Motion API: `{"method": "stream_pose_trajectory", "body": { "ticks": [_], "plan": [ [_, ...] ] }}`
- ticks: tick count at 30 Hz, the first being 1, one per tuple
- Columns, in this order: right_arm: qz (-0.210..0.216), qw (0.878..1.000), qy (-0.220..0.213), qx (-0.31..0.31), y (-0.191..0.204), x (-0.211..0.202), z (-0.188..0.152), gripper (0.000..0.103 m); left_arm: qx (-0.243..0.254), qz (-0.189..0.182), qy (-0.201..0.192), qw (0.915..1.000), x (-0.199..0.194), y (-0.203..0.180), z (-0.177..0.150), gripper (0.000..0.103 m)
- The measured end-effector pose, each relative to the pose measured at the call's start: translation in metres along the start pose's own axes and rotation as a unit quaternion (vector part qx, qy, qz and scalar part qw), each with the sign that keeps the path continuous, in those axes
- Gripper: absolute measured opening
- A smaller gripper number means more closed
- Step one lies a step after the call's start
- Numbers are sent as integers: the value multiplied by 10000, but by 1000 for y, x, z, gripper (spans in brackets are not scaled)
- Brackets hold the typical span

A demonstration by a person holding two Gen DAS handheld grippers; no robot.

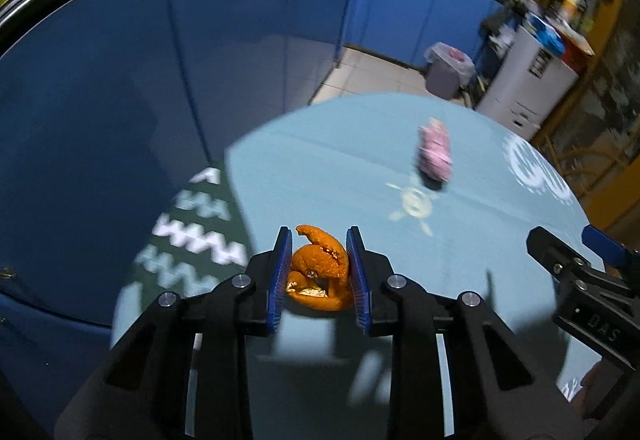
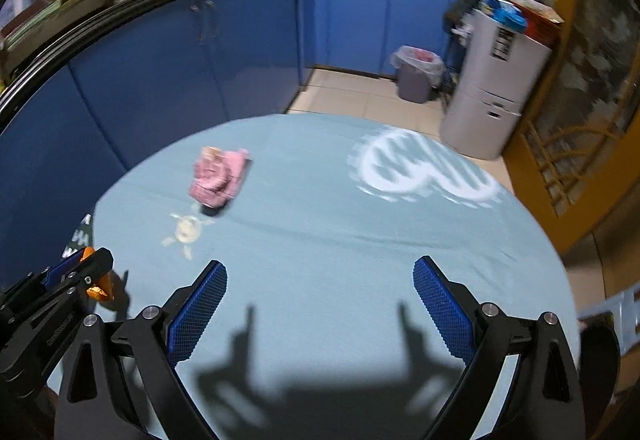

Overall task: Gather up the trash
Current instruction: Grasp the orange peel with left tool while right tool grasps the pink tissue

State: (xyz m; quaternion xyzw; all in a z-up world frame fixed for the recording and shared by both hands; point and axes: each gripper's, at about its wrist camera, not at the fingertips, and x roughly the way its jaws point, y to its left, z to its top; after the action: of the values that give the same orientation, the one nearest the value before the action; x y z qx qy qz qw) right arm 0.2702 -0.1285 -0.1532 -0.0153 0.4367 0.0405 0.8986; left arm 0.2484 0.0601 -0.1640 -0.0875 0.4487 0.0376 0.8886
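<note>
Tablecloth of pale blue fabric covers the round table we work at, and its far rim curves just short of the blue kitchen cabinets, with a strip of pale tiled floor opening beyond it. On that floor a grey bin lined with a clear bag stands near a white cabinet, well apart from the table. On the left the cloth falls over the table edge, showing a dark band with white zigzags. Most of the cloth lies bare, apart from printed white motifs, so we see wide free room across the middle and right. A crumpled pink wrapper lies toward the far left part of the table, beside a small sun-like print. Our left gripper holds a curled orange citrus peel near the table's left edge; its blue ribbed pads stand narrow, pressing the peel from both sides. From the right wrist view we see the same peel as an orange sliver between those black fingers at the lower left. Our right gripper stands wide apart with nothing between its blue pads, hovering over bare cloth, where its shadow falls on the near side.
</note>
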Motion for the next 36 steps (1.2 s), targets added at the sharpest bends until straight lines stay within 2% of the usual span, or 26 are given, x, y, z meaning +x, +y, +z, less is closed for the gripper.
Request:
{"method": "stream_pose_trajectory", "body": {
  "ticks": [8, 13, 16, 17, 18, 19, 26, 31, 36],
  "plan": [
    [274, 9986, -5, -463, 50, 32, 25, 91, -312, 181, -80, 9993, 5, 36, 17, 29],
    [364, 9976, 132, -567, 65, 51, 35, 76, -487, 260, -95, 9984, 13, 49, 30, 29],
    [383, 9973, 244, -570, 68, 62, 39, 56, -560, 286, -100, 9980, 17, 54, 36, 29],
    [413, 9971, 294, -562, 69, 66, 40, 39, -574, 289, -103, 9979, 18, 55, 38, 29],
    [430, 9969, 346, -555, 69, 69, 40, 29, -580, 289, -103, 9978, 19, 56, 39, 29],
    [431, 9969, 374, -549, 68, 71, 40, 26, -584, 283, -98, 9978, 19, 55, 40, 29],
    [498, 9973, 89, -530, 59, 47, 34, 22, -475, 122, -60, 9988, 18, 41, 36, 29],
    [407, 9984, -12, -388, 42, 24, 23, 22, -186, -72, -78, 9998, 10, 7, 28, 29],
    [241, 9996, -76, -120, 6, 1, 7, 22, 149, -248, -111, 9995, -1, -35, 20, 29]
  ]
}}
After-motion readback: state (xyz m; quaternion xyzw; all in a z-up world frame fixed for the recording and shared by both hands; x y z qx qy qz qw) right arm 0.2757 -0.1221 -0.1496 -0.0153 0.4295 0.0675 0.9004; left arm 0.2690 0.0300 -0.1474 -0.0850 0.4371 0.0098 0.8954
